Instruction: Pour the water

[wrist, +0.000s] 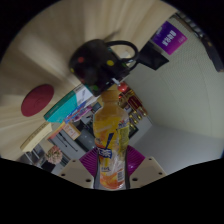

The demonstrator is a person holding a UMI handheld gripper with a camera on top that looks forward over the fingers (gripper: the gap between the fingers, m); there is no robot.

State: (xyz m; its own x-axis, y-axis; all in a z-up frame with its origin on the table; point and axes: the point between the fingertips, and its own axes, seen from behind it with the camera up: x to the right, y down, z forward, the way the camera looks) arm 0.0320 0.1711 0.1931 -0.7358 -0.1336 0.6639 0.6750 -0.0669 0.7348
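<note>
My gripper [110,166] is shut on a bottle [108,135] of orange drink with a label near its base. The purple pads [89,161] press on both sides of the bottle's lower part. The bottle points away from me, its neck towards a black kettle [103,62] with a handle that stands on the pale table [50,50] beyond it. The bottle's mouth is close to the kettle; I cannot tell if it touches.
A round dark red coaster [38,98] lies left of the bottle. A teal item [68,106] lies beside the bottle. A purple box [170,40] stands beyond the kettle to the right. Colourful packages [132,105] sit right of the bottle.
</note>
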